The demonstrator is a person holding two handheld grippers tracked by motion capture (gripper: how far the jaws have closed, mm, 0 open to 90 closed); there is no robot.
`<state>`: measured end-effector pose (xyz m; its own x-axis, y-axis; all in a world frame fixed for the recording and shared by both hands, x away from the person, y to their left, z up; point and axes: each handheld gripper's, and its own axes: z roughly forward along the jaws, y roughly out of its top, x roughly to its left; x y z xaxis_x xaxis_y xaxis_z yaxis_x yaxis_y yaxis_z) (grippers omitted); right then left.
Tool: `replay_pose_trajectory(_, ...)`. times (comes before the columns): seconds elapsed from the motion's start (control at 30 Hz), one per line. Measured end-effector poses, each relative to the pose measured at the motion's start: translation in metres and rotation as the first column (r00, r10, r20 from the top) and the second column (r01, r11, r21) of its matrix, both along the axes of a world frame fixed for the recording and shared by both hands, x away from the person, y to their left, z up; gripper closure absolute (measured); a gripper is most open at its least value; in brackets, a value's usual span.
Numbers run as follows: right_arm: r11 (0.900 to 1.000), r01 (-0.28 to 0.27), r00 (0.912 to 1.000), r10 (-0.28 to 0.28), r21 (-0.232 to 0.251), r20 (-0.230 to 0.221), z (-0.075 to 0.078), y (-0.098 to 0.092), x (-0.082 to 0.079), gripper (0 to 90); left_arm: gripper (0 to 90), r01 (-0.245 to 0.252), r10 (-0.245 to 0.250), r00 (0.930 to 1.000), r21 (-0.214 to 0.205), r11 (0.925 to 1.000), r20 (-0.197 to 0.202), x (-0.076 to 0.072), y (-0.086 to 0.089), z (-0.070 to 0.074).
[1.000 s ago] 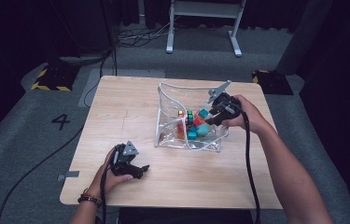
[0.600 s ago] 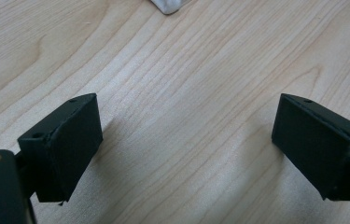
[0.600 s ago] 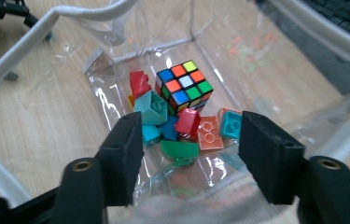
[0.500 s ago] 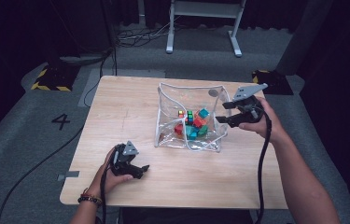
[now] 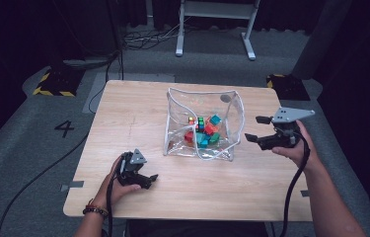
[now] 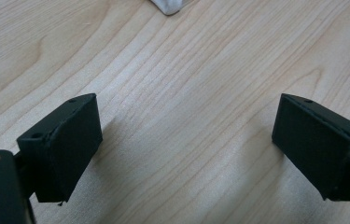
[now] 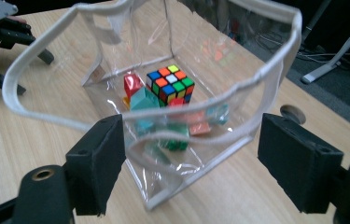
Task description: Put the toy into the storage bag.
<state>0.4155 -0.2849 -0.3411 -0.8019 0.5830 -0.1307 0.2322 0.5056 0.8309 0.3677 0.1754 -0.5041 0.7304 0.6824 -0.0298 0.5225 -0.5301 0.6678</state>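
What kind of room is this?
Probably a lab or recording studio: a lone wooden table stands on grey carpet marked with a number 4, with hazard-striped tape and loose cables nearby.

a light wooden table (image 5: pixel 123 118) stands on grey carpet floor (image 5: pixel 29 148) marked with a number 4 (image 5: pixel 65 128). behind, a white metal frame (image 5: pixel 212 19), black cables (image 5: pixel 143 39), yellow-black striped tape (image 5: pixel 54 84), dark walls.

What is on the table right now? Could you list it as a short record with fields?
Table: light wooden top
Container: clear plastic bag with white trim, standing open
Contents: a colour-sticker puzzle cube among red, teal and orange blocks
Left hand-held gripper: open, resting on the table, nothing between its jaws
Right hand-held gripper: jaws have just been opening, empty, beside the bag
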Motion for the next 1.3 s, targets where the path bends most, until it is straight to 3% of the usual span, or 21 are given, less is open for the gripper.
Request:
replay_pose_trajectory(0.13,0.9991,0.036,0.9994,-0.036,-0.021,0.002,-0.021,-0.014,-0.012,23.8,8.6,0.0,0.0,1.0,0.0,1.0,0.0,0.0,0.0,0.0)
replay_pose_trajectory(0.3,0.9965,0.066,0.997,-0.068,-0.052,-0.037,-0.052,-0.026,-0.021,23.7,8.6,-0.001,0.001,1.0,0.0,1.0,-0.002,0.0,0.0,0.0)
replay_pose_trajectory(0.53,0.9916,0.071,0.9916,-0.082,-0.108,-0.1,-0.1,-0.034,-0.027,23.3,8.6,-0.001,0.001,1.0,-0.001,1.0,-0.003,0.0,0.0,0.0)
replay_pose_trajectory(0.67,0.9894,0.062,0.9888,-0.079,-0.131,-0.127,-0.12,-0.038,-0.03,23.1,8.6,-0.001,0.001,1.0,-0.001,1.0,-0.002,0.0,0.0,0.0)
replay_pose_trajectory(0.87,0.9883,0.076,0.9805,-0.098,-0.132,-0.171,-0.141,-0.046,-0.036,22.7,8.6,-0.001,0.001,1.0,-0.001,1.0,-0.003,0.0,0.0,0.0)
replay_pose_trajectory(1.1,0.9878,0.108,0.974,-0.127,-0.113,-0.187,-0.158,-0.057,-0.043,18.7,8.6,-0.001,0.001,1.0,-0.001,1.0,-0.003,0.0,0.0,0.0)
replay_pose_trajectory(1.17,0.9909,0.113,0.9715,-0.126,-0.073,-0.201,-0.161,-0.061,-0.045,18.4,8.6,-0.001,0.001,1.0,-0.001,1.0,-0.002,0.0,0.0,0.0)
replay_pose_trajectory(1.3,0.9908,0.123,0.9718,-0.132,-0.055,-0.196,-0.164,-0.065,-0.046,16.9,8.6,-0.001,0.001,1.0,0.0,1.0,-0.002,0.0,0.0,0.0)
